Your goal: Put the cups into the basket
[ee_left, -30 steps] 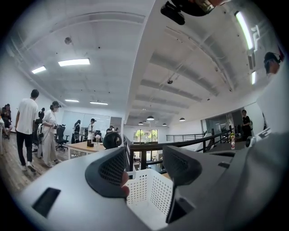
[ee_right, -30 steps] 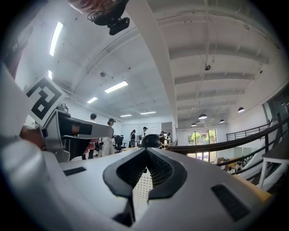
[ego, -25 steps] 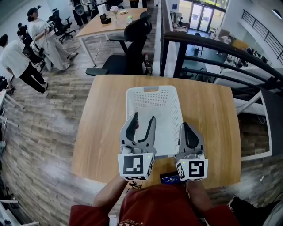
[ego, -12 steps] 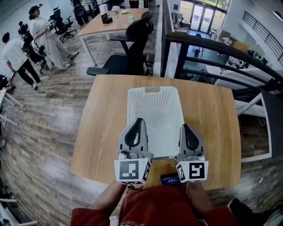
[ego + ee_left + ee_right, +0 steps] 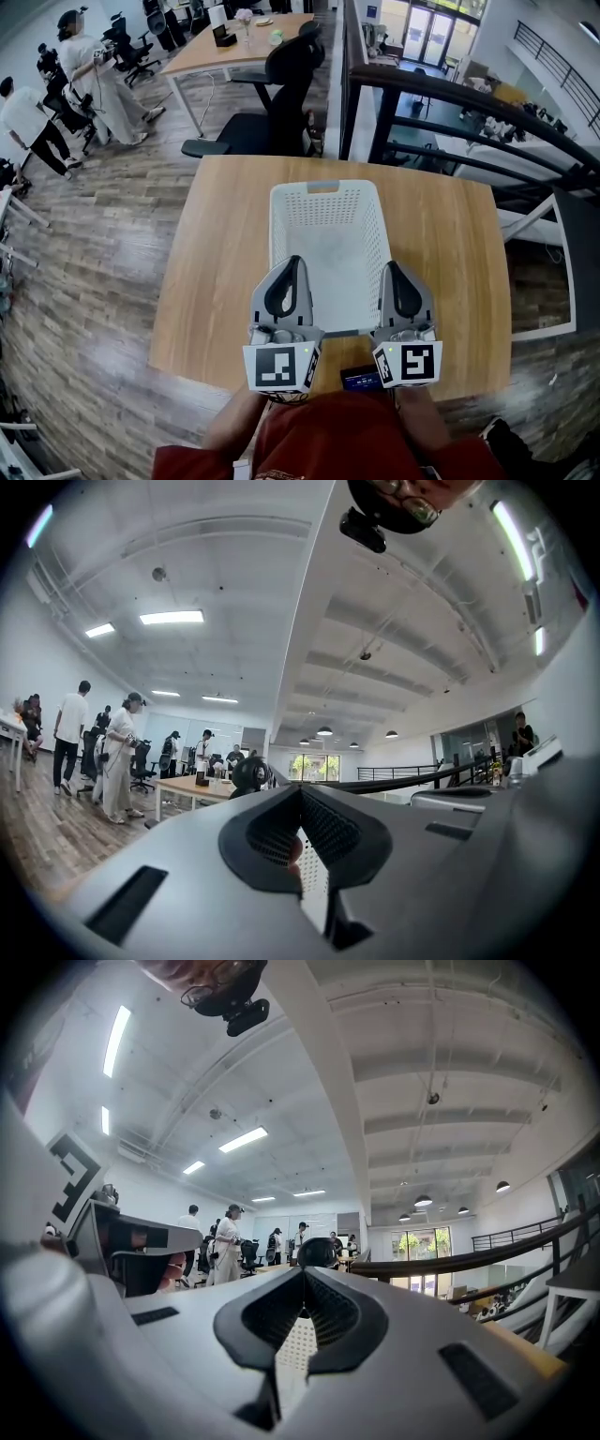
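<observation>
**Cups out of sight, basket sitting empty**

The tabletop (image 5: 225, 253) is carrying the white basket (image 5: 323, 211), which is sitting at its middle with nothing in it. No cups are showing in any view, so the task is looking unstarted. The left tongs (image 5: 293, 263) have just been closing on empty air. They are now pressing tip to tip, gripping nothing, by the basket's near left corner. The right tongs (image 5: 392, 266) are likewise staying clenched and empty by the near right corner.

One basket (image 5: 328, 234) — two tools (left (image 5: 295, 262), right (image 5: 392, 267))
</observation>
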`<state>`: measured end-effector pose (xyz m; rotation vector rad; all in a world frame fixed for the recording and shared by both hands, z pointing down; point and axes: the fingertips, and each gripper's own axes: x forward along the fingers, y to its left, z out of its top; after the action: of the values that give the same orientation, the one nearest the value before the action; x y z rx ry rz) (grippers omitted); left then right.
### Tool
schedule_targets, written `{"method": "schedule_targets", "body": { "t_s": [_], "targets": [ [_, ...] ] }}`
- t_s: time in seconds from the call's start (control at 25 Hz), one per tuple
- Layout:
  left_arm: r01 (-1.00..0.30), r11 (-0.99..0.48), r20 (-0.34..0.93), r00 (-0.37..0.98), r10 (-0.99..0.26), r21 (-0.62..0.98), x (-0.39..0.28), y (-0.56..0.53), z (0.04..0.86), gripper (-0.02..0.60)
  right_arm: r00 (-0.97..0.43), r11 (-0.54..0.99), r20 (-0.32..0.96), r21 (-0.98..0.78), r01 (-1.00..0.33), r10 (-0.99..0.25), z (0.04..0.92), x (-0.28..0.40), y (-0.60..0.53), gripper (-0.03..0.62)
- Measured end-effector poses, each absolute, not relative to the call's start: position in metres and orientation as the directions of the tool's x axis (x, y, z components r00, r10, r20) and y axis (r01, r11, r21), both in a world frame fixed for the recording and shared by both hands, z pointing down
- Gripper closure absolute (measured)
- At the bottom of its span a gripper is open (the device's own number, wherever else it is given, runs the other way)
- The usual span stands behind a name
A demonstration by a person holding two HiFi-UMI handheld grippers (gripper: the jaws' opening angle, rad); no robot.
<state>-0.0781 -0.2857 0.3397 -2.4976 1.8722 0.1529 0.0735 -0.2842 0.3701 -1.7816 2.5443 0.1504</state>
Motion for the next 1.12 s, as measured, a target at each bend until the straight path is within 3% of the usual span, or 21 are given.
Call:
{"method": "schedule_targets", "body": {
  "t_s": [0.88, 1.12],
  "targets": [
    [-0.963, -0.267, -0.153, 0.266, -0.952, -0.016, -0.084, -0.275, 0.342, 0.574, -0.369, 0.364, -0.095, 0.069, -0.929, -0.924, 0.365, 0.068, -0.283, 0.582],
    [-0.966, -0.259, -0.117, 0.260, -0.958, -0.031, -0.086, -0.262, 0.344, 0.574, -0.372, 0.366, -0.090, 0.072, -0.928, -0.924, 0.365, 0.067, -0.281, 0.582]
  ]
}}
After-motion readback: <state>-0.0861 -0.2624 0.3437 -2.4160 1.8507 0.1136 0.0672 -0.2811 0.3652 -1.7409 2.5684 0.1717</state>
